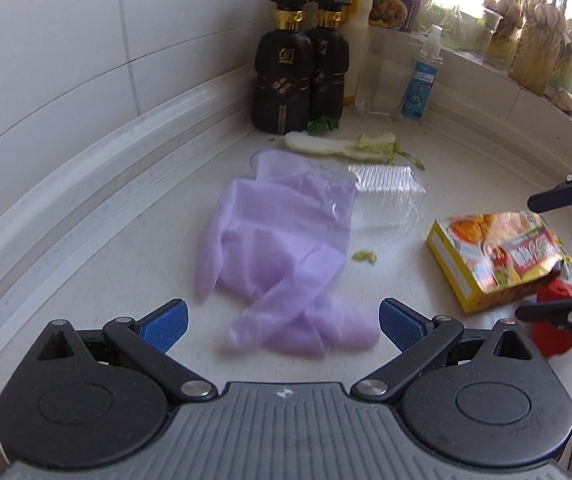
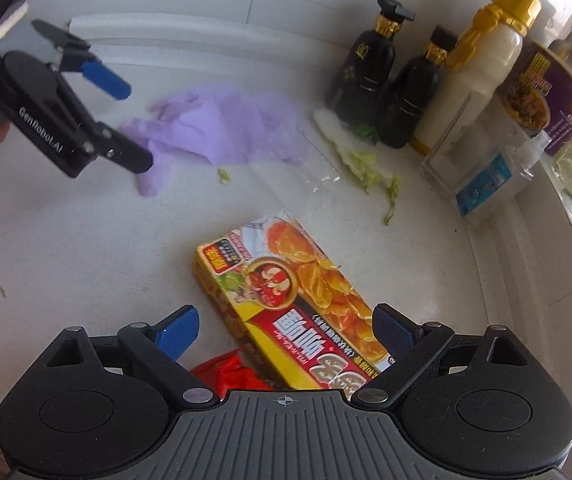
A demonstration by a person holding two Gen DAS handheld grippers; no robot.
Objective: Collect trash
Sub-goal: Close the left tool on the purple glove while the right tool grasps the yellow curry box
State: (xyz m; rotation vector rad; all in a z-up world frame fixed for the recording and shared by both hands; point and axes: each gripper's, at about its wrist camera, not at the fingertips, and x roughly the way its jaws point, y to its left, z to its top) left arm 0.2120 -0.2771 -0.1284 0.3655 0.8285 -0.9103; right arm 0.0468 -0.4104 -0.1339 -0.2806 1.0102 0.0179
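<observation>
A crumpled purple glove (image 1: 282,240) lies on the white counter (image 1: 126,248) just ahead of my left gripper (image 1: 282,322), which is open and holds nothing. Beyond the glove sit a clear plastic container (image 1: 385,186) and a cabbage stalk (image 1: 341,146). A small green scrap (image 1: 364,257) lies to the glove's right. My right gripper (image 2: 286,332) is open, and a yellow food box (image 2: 286,280) lies between its fingers. A red wrapper (image 2: 226,376) sits under its left side. The right wrist view also shows the left gripper (image 2: 132,126) above the purple glove (image 2: 222,124).
Two black pump bottles (image 1: 297,72), a white bottle with a yellow cap (image 2: 481,60), a purple noodle cup (image 2: 541,92), a clear jar (image 1: 381,76) and a sanitiser bottle (image 1: 423,76) crowd the back corner. Jars of sprouting garlic (image 1: 541,40) line the sill. Tiled wall runs along the left.
</observation>
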